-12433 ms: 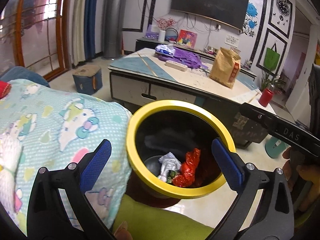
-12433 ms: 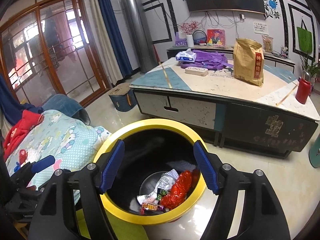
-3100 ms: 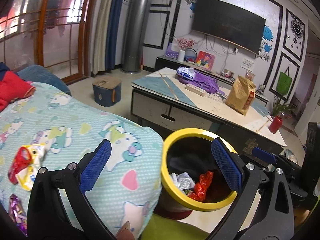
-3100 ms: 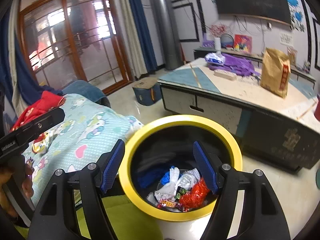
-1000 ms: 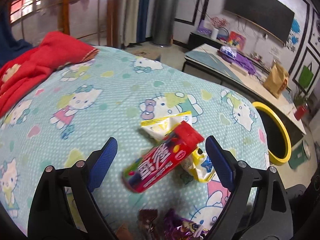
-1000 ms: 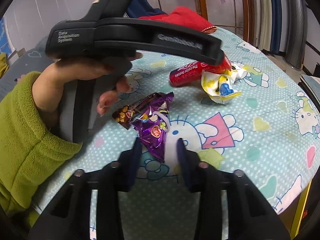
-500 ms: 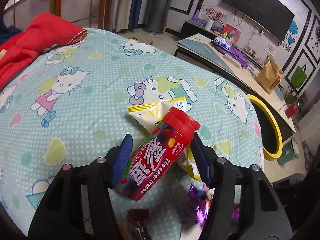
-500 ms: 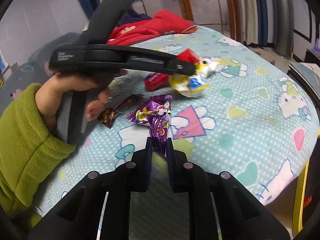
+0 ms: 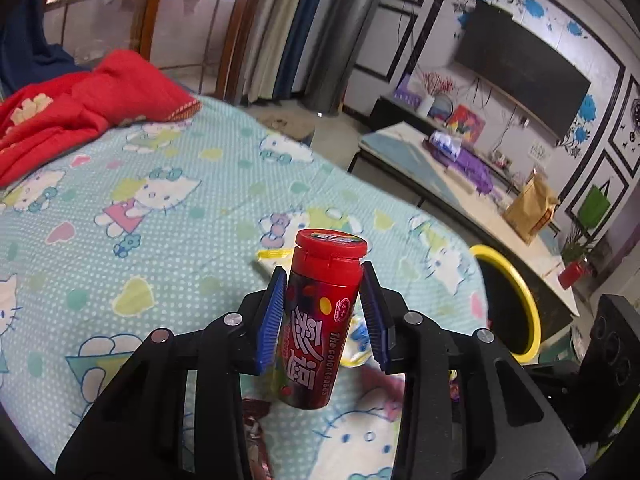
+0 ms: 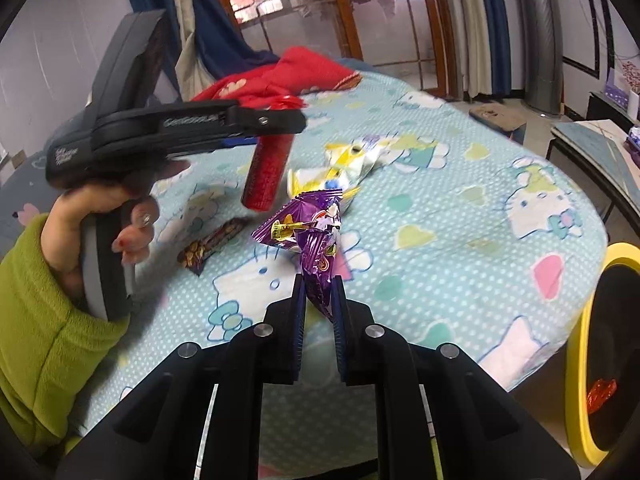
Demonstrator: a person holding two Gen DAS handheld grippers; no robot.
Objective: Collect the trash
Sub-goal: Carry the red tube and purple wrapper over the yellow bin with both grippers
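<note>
- Cartoon bedsheet [image 9: 168,240] lies under my grippers.
- My left gripper [image 9: 324,312] is closing, pads on the red tube [image 9: 320,320].
- My right gripper [image 10: 318,300] pinches the purple wrapper [image 10: 316,240].

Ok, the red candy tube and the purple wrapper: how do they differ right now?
The red candy tube is a rigid capped cylinder; the purple wrapper is flat, crinkled foil. The tube sits between the pads of the left gripper, whose jaws are closing on it; the wrapper is pinched by its lower end in the shut right gripper. The tube stands nearly upright; the wrapper fans out above the pads. Both are lifted off the patterned blanket.
</note>
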